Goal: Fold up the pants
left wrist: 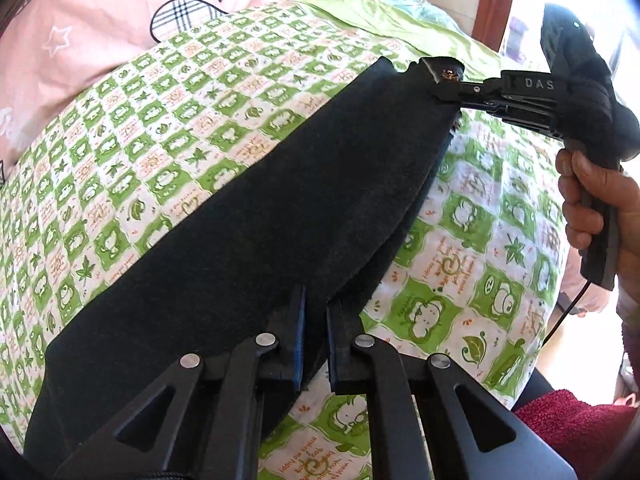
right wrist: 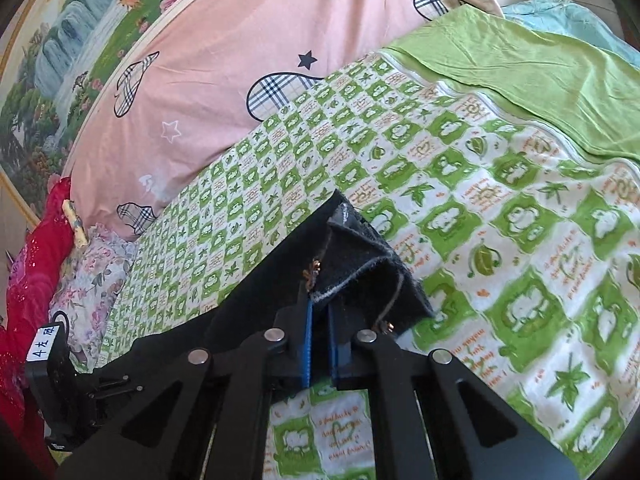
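Note:
The black pants (left wrist: 248,216) lie stretched in a long band over the green frog-print bed cover (left wrist: 160,120). My left gripper (left wrist: 316,300) is shut on the near edge of the pants. In the left wrist view my right gripper (left wrist: 444,74) pinches the far end of the pants. In the right wrist view my right gripper (right wrist: 319,304) is shut on the waistband end of the pants (right wrist: 360,256), which shows small metal buttons and is lifted and folded over. The left gripper body (right wrist: 60,384) shows at the lower left.
A pink quilt (right wrist: 224,60) with plaid shapes lies along the far side of the bed. A plain green sheet (right wrist: 520,80) and a light blue cloth (right wrist: 560,12) lie at the far right. Red fabric (right wrist: 36,248) and a floral pillow (right wrist: 96,276) sit at the left.

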A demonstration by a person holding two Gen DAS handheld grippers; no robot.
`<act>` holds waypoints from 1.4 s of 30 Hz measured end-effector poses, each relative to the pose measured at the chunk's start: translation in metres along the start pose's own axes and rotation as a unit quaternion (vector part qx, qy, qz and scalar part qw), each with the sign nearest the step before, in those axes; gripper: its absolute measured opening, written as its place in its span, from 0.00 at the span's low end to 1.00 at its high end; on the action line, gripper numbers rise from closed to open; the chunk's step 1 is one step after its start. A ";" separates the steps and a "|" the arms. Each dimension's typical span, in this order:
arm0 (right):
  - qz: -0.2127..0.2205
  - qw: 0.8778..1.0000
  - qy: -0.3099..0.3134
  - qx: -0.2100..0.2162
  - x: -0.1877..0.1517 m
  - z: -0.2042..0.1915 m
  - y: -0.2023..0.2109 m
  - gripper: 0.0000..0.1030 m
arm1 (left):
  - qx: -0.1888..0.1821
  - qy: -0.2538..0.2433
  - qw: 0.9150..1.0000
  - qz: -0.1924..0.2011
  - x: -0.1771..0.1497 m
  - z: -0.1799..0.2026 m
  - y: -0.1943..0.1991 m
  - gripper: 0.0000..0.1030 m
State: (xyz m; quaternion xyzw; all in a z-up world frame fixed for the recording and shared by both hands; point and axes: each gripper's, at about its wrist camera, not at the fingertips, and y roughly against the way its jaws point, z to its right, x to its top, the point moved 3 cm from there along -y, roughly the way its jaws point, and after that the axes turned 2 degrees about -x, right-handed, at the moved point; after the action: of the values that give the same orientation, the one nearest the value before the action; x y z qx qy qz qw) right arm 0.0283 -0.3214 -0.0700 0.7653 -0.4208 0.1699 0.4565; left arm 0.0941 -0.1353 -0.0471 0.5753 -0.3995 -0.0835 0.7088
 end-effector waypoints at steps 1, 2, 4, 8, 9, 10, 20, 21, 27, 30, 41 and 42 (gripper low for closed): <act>-0.005 1.000 -0.006 -0.003 -0.002 0.003 -0.003 0.07 | 0.001 0.000 1.000 -0.004 -0.001 0.001 -0.002 0.07; -0.010 1.000 -0.008 -0.008 -0.003 0.004 -0.006 0.07 | 0.002 0.000 1.000 -0.006 -0.002 0.002 -0.003 0.08; -0.027 0.999 -0.015 -0.026 -0.007 0.009 -0.014 0.08 | 0.000 0.001 1.000 -0.013 -0.003 0.001 -0.008 0.13; -0.030 0.998 -0.044 -0.021 -0.012 0.020 -0.010 0.16 | -0.001 0.001 1.000 -0.013 0.001 -0.002 -0.004 0.26; -0.026 0.998 -0.045 -0.021 -0.013 0.022 -0.006 0.19 | -0.001 -0.001 1.000 -0.011 0.001 -0.001 0.000 0.30; -0.022 0.999 -0.047 -0.017 -0.014 0.023 -0.002 0.22 | -0.001 -0.003 1.000 -0.005 0.004 -0.001 0.004 0.37; -0.004 0.997 -0.078 0.002 -0.025 0.034 0.013 0.57 | -0.030 0.017 0.999 -0.003 0.059 -0.014 0.004 0.46; -0.003 0.997 -0.080 0.005 -0.025 0.034 0.012 0.57 | -0.036 0.017 0.999 -0.005 0.070 -0.016 -0.001 0.46; -0.003 0.996 -0.086 0.016 -0.023 0.030 0.003 0.57 | -0.107 0.027 0.994 -0.025 0.111 -0.024 -0.028 0.53; -0.006 0.996 -0.082 0.018 -0.023 0.028 -0.005 0.57 | -0.118 0.012 0.992 -0.042 0.130 -0.021 -0.050 0.53; 0.012 0.993 -0.101 0.054 -0.029 0.042 -0.014 0.13 | -0.146 -0.012 0.986 -0.085 0.168 0.004 -0.110 0.53; 0.017 0.993 -0.102 0.057 -0.029 0.042 -0.013 0.13 | -0.148 -0.010 0.985 -0.087 0.171 0.006 -0.114 0.53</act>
State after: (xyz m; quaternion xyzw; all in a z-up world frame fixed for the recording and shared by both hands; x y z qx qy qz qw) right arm 0.0162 -0.3398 -0.1179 0.7960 -0.4679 0.1221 0.3641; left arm 0.2432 -0.2753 -0.0669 0.4956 -0.3379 -0.2093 0.7723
